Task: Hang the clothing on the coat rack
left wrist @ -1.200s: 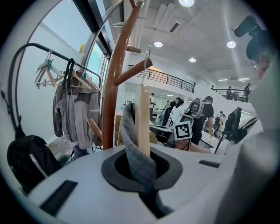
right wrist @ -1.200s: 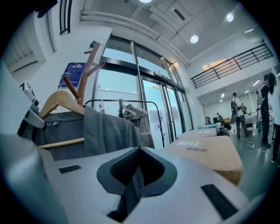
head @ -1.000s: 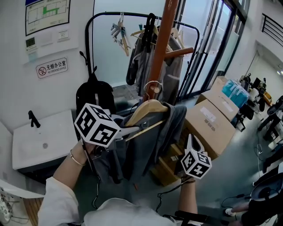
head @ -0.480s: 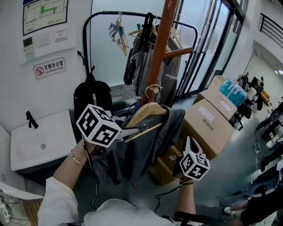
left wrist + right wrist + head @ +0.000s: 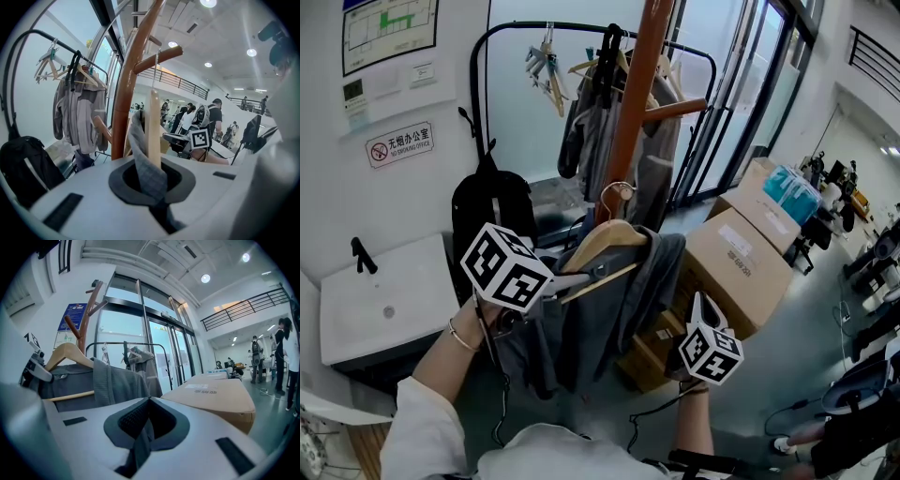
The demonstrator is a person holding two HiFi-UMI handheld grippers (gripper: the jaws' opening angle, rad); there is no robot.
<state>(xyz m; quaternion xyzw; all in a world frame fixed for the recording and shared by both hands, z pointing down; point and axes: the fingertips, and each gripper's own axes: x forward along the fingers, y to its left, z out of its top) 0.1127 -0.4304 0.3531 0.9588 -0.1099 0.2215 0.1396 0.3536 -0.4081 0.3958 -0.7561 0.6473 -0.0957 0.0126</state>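
A grey garment (image 5: 609,309) hangs over a wooden hanger (image 5: 605,236), whose metal hook (image 5: 617,192) sits close in front of the brown coat rack pole (image 5: 636,103). My left gripper (image 5: 567,281) is shut on the hanger and the cloth at the garment's left side. In the left gripper view the grey cloth (image 5: 145,164) and the hanger's wood (image 5: 154,126) stick up from between the left gripper (image 5: 151,174) jaws, and the hook wire (image 5: 155,70) reaches up beside a rack peg (image 5: 157,58). My right gripper (image 5: 701,305) is low on the right, apart from the garment, shut with nothing in it (image 5: 149,401).
A black clothes rail (image 5: 581,33) with jackets and spare hangers stands behind the pole. A black backpack (image 5: 487,211) leans at the left, beside a white sink (image 5: 384,309). Cardboard boxes (image 5: 741,258) lie to the right, close to my right gripper. Glass doors are behind.
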